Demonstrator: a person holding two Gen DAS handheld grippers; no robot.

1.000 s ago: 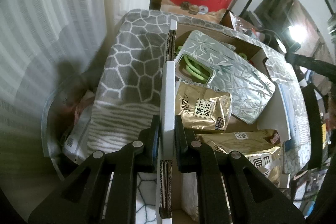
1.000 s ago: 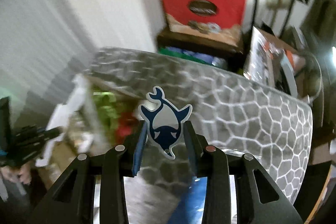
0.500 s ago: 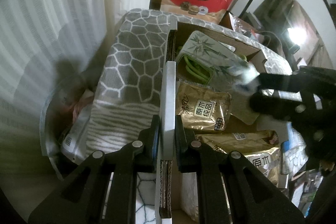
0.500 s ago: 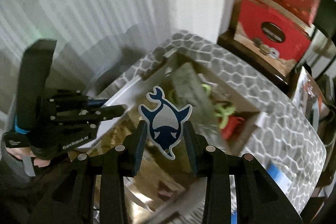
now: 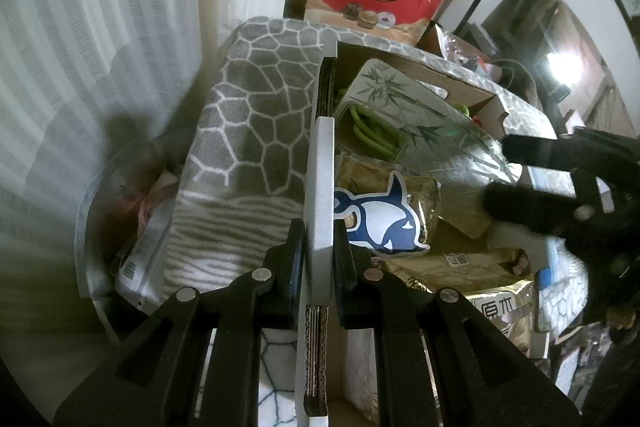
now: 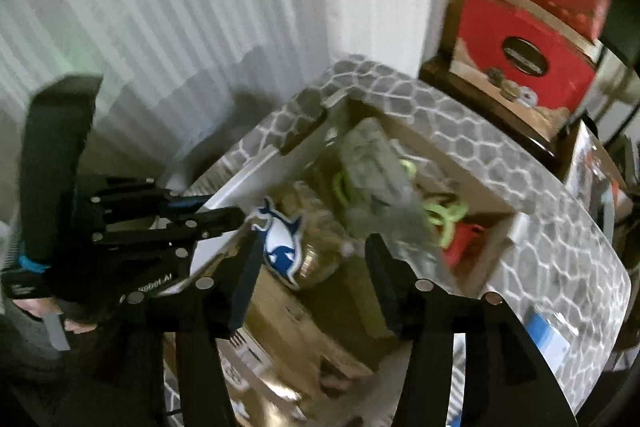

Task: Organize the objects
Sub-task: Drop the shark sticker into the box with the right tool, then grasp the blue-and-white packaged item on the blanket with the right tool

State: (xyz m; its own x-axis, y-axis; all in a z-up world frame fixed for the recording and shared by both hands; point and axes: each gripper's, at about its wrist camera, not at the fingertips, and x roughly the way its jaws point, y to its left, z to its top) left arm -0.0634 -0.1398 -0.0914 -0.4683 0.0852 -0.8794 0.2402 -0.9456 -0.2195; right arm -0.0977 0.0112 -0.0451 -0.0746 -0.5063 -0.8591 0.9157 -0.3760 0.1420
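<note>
The left tongs (image 5: 318,227) clamp the white flap (image 5: 320,187) of a cardboard box (image 5: 460,83). The right tongs (image 6: 308,259), jaws just parted and empty, hang over the box. A blue-and-white whale sticker (image 5: 380,219) lies inside on a gold packet (image 5: 424,195), beside a bamboo-print pouch (image 5: 420,119).

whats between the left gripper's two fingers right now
The white box flap, clamped by the shut left gripper; the left wrist view shows it, with the shark sticker just beyond.
</note>
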